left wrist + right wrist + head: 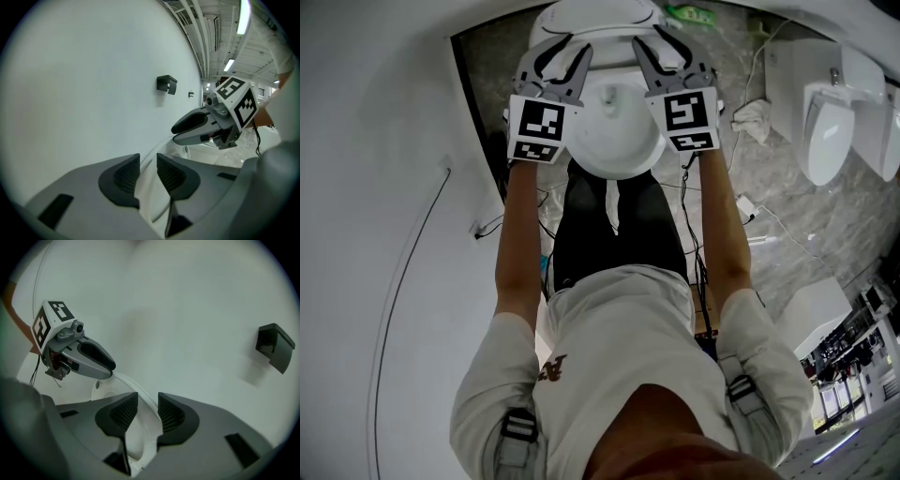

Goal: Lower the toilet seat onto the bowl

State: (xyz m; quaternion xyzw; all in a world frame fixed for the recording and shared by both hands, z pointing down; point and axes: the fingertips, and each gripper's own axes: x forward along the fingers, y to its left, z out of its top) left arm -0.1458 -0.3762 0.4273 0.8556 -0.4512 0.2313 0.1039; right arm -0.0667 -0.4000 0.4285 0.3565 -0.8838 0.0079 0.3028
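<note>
Where grey floor (787,202) lies, perhaps marble, toilet (614,141)

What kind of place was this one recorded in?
Probably a washroom mock-up inside a larger hall, not a real restroom: a white toilet, what looks like a urinal nearby, and exposed ceiling pipes with strip lights overhead.
</note>
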